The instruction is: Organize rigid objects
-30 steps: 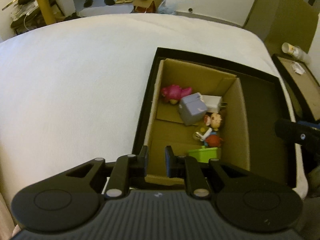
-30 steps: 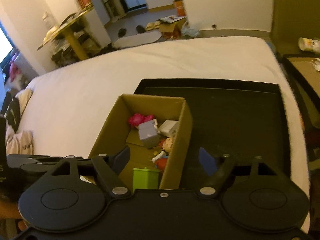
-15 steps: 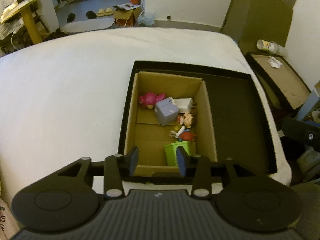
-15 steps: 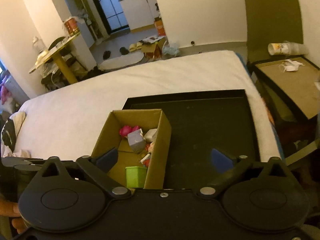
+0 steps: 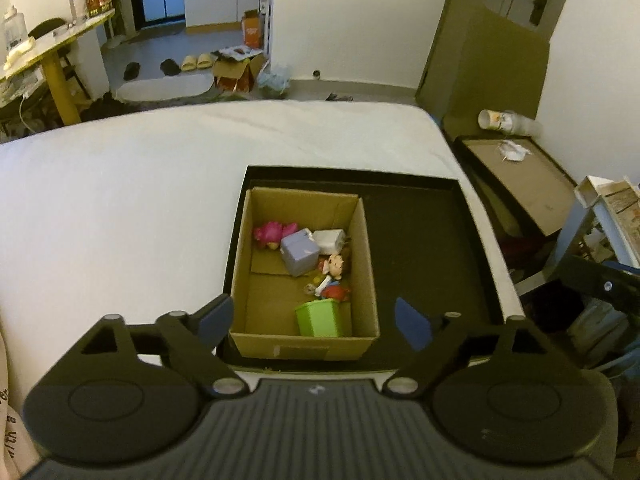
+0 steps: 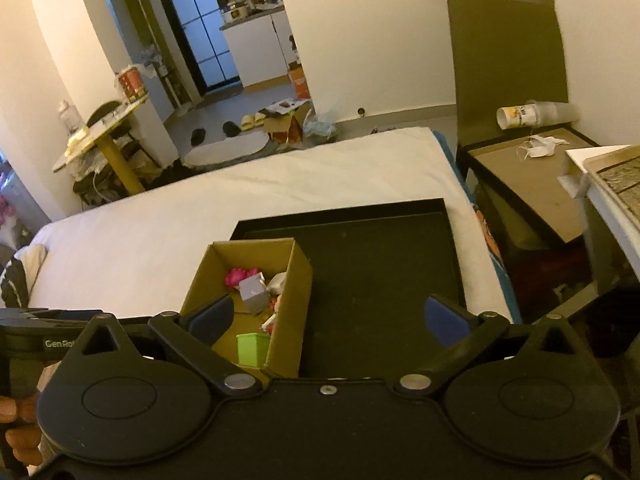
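White bedding covered the wide bed that carried everything, with a cluttered floor, slippers and a doorway beyond it. On the bed lay a shallow black rectangular tray, and in the tray's left part stood an open brown cardboard box.

Inside the box, a pink plush-looking toy sat toward the far left corner, a lavender-grey cube-shaped block just beside it, and a white boxy charger-like item against the far right wall. Nearer, a small doll figure with brown hair and red clothing lay along the right wall, and a lime-green plastic cup-like container stood close to the near wall, touching or nearly touching the figure. The rest of the tray, to the right of the box, was bare black.

The left gripper hung above the near edge of the box, its jaws opening wide with nothing gripped between them; the box showed in the gap below. The right gripper hovered above the tray, its jaws spread fully apart and empty. In the right wrist view a hand showed at the lower left edge, wrapped round the other tool's handle.

Beside the bed stood a low black-framed side table with a brown top, bearing a tipped stack of paper cups.
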